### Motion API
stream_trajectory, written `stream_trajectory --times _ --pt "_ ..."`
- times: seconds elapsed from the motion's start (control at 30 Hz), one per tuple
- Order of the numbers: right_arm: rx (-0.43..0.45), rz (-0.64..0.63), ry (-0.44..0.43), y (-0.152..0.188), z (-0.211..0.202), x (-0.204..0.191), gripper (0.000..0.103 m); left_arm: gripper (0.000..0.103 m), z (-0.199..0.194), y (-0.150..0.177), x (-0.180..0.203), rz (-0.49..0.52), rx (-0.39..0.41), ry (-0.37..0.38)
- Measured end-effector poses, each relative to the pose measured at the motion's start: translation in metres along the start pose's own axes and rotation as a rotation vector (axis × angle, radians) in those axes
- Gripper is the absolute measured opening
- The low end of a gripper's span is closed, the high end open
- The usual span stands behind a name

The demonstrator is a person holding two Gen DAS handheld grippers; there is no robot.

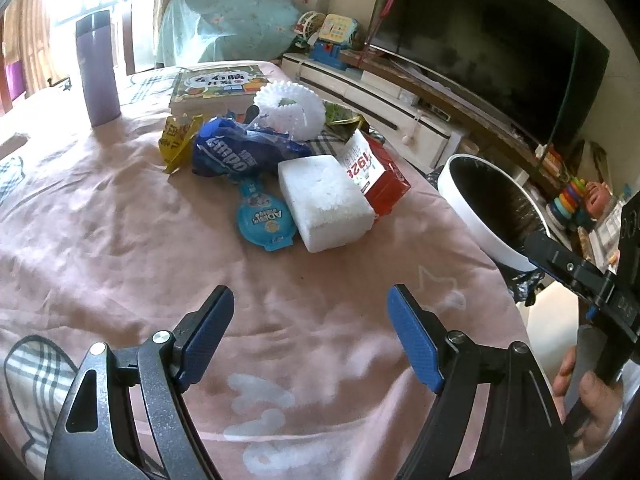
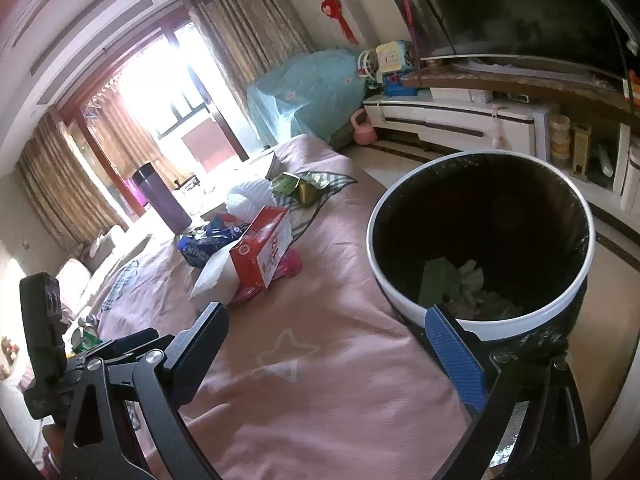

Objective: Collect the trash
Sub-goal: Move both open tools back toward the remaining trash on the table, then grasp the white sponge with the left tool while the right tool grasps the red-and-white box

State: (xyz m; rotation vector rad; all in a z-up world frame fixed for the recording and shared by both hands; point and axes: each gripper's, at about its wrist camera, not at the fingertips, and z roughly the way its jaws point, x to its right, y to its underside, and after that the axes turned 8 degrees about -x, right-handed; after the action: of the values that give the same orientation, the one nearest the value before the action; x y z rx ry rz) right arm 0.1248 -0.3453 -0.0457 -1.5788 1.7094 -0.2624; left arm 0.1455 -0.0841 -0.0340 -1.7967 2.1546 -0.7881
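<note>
A heap of trash lies on the pink cloth: a white foam block, a red and white carton, a blue round lid, a blue wrapper, a yellow wrapper and a white foam net. A white-rimmed bin with a black liner stands at the cloth's right edge. My left gripper is open and empty, short of the heap. My right gripper is open and empty beside the bin, which holds some scraps. The carton shows in the right wrist view.
A purple flask stands at the far left and a picture book lies behind the heap. A white TV cabinet with a dark screen runs along the right. Toys sit on the cabinet's end.
</note>
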Motion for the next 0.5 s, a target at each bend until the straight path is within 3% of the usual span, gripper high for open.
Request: stream_trajectory --times 0.47,0.5 --pt "-0.016 0.000 -0.007 -0.013 0.015 -0.004 0.100 0.081 0.037 -0.041 0.009 0.013 -0.012 -0.024" --pt "-0.017 0.000 -0.009 -0.015 0.017 -0.005 0.100 0.074 0.038 -0.042 0.008 0.015 -0.011 -0.028"
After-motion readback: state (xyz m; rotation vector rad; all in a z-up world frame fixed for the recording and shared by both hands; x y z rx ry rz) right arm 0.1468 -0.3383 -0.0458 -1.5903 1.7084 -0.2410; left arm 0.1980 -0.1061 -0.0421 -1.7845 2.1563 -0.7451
